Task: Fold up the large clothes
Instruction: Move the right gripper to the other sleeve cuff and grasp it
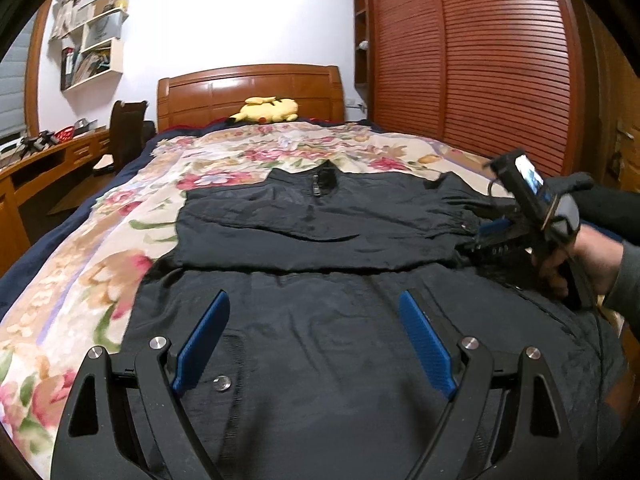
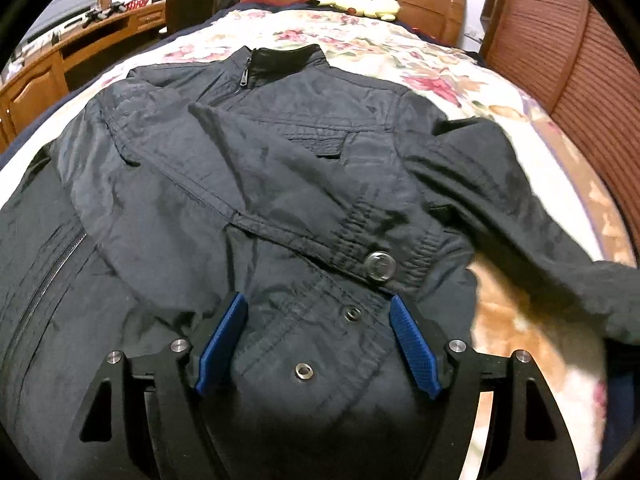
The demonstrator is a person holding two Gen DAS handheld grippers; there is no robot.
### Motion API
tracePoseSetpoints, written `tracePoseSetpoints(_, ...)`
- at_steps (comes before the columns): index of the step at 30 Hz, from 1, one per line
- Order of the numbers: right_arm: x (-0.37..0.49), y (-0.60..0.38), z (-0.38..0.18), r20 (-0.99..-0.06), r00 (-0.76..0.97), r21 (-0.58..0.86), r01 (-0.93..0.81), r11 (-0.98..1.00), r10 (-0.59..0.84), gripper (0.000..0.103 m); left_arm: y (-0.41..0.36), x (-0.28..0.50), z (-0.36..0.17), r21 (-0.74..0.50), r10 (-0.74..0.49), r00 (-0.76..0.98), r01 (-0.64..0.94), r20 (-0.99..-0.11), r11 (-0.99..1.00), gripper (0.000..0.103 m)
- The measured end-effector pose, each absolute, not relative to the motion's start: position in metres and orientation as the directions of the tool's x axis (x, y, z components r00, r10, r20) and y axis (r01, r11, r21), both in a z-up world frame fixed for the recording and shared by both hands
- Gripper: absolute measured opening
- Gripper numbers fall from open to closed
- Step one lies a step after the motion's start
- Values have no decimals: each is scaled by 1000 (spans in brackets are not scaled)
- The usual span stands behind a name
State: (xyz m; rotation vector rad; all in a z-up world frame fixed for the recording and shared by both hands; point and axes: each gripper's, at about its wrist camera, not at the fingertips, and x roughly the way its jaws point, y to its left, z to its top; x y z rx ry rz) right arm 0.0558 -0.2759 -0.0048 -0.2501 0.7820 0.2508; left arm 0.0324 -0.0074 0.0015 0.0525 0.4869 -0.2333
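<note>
**A:** Where's your jacket (image 2: 248, 184) right now?

**B:** Spread on the bed (image 1: 100, 248), collar toward the headboard (image 1: 250, 90). One sleeve (image 2: 280, 200) is folded across the chest, its cuff just ahead of your right gripper (image 2: 318, 312). The other sleeve (image 2: 540, 220) trails off toward the right edge of the bed.

**A:** What can't you make out?

**B:** The jacket's near hem is cut off behind the gripper bodies in both views. The far sleeve's end is blurred, so you can't tell how it lies. In the left view your right gripper's tips merge with the dark cloth; whether they touch it, that view doesn't say. The shelf (image 1: 90, 40) and desk (image 1: 48, 156) clutter is too small to name.

**A:** And your grippers?

**B:** Your left gripper (image 1: 314, 308) stands with its jaws well apart, over the lower jacket, nothing between the pads. Your right one also has its jaws apart; jacket cloth lies under the gap, but the pads aren't pressing on it.

**A:** Counts?

**B:** One jacket, two sleeves. Two grippers, each showing two blue pads (image 1: 202, 344). One hand (image 1: 588, 256) of yours in view, on the right gripper's handle. Three metal snaps near the right jaws: a big button (image 2: 379, 266) on the cuff, and two smaller ones (image 2: 353, 313) on the cloth below. One more snap (image 1: 221, 383) shows in the left view. One yellow plush (image 1: 268, 109) at the headboard, one chair (image 1: 128, 132) by the desk, one slatted wardrobe (image 1: 480, 60).
</note>
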Motion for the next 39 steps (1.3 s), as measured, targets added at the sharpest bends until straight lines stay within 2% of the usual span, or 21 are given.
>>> tracePoseSetpoints(8,34,-345,53,-625,779,-162,-192,968,50,76,-25,28,3,5,-246,847,281,-471,960,87)
tracePoseSetpoints(14,28,-425,85,-583,803,-205,1,979,-123,76,-35,27,2,9,-268,837,309,-477,951,87)
tracePoseSetpoints(18,22,-478,97,-580,776,-240,126,962,-247,76,-40,28,0,20,-265,833,314,-485,949,87)
tracePoseSetpoints(22,18,-517,107,-588,748,-217,221,951,-308,76,-39,28,-1,20,-265,833,313,-486,950,87)
tracePoseSetpoints(32,23,-554,102,-634,687,-119,367,923,-355,76,-42,30,-6,20,-268,823,321,-500,947,87)
tracePoseSetpoints(39,28,-558,98,-673,665,-57,391,919,-325,76,-39,30,-8,13,-265,820,314,-507,949,87)
